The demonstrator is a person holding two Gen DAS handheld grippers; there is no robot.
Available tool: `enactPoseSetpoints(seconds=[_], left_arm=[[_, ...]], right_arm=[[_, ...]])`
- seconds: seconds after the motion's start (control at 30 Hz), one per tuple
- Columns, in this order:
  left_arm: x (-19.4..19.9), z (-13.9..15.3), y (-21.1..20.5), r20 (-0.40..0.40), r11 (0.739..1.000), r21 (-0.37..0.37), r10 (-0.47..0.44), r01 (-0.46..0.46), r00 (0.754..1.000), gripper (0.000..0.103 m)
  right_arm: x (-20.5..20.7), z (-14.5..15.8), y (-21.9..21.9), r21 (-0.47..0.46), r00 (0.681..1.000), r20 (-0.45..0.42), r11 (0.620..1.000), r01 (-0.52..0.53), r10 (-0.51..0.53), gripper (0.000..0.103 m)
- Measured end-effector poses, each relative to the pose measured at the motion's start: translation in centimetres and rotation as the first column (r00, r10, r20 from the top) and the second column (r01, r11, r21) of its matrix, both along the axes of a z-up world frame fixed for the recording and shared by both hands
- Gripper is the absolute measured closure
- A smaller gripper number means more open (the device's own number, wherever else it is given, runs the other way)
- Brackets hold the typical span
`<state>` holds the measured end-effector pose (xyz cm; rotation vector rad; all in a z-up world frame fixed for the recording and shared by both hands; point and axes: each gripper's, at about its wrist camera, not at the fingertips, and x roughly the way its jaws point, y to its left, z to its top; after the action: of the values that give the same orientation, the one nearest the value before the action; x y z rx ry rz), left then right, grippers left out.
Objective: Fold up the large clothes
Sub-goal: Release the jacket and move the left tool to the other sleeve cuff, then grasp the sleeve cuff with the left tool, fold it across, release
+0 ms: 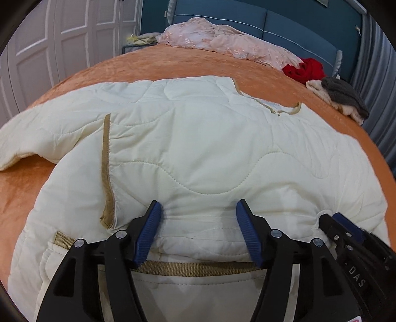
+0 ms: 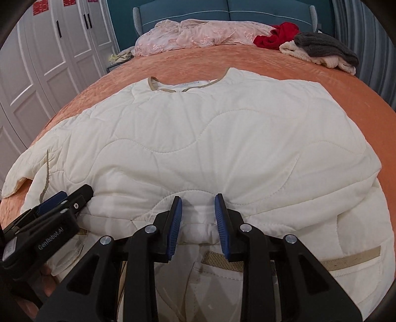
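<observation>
A cream quilted jacket (image 1: 198, 148) (image 2: 198, 128) with tan trim lies spread on the orange bedspread (image 1: 173, 67), collar (image 2: 173, 88) toward the headboard. Both grippers are at its near hem, side by side. My left gripper (image 1: 199, 223) stands open wide, its blue pads resting on the fabric and apart from any fold. It shows in the right wrist view as the left gripper (image 2: 74, 195) at the lower left. My right gripper (image 2: 198, 215) is narrowly set, with a puffy fold of the hem filling the gap between its pads and creases fanning out from it. The right gripper (image 1: 331, 220) also appears at the lower right.
At the head of the bed lie a crumpled pink cover (image 1: 222, 37), a red garment (image 1: 304, 69) and a grey and cream knit pile (image 1: 344, 96). White wardrobe doors (image 1: 49, 49) stand left of the bed. A blue headboard (image 2: 247, 12) is behind.
</observation>
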<state>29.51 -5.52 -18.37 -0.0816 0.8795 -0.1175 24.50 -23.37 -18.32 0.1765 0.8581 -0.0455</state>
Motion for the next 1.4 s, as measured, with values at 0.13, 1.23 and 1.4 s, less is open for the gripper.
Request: enactPoseSetpoints(seconds=[0.13,1.23,1.4], left_arm=[[0.0,0.3,0.1,-0.006,1.0,-0.009,-0.001,0.001,1.0,0.04],[0.3,4.4,47.1,-0.214,0.54,-0.545,0.649,-0.641,0.73,0.099],[1.4,12.7,41.7,-0.014,0.713,-0.516,0.548,-0.475,0.836,0.1]], right_arm=[[0.1,0.0,0.1,-0.004,1.0,-0.006,1.0,0.0,0.0,0.077],[-12.7,6.5,5.8,-0.031,0.999,-0.035,0.999,-0.022,0.021,0.048],[-13.2,7.2,5.6,0.001,1.0,-0.016,1.0,-0.016,0.016,0.048]])
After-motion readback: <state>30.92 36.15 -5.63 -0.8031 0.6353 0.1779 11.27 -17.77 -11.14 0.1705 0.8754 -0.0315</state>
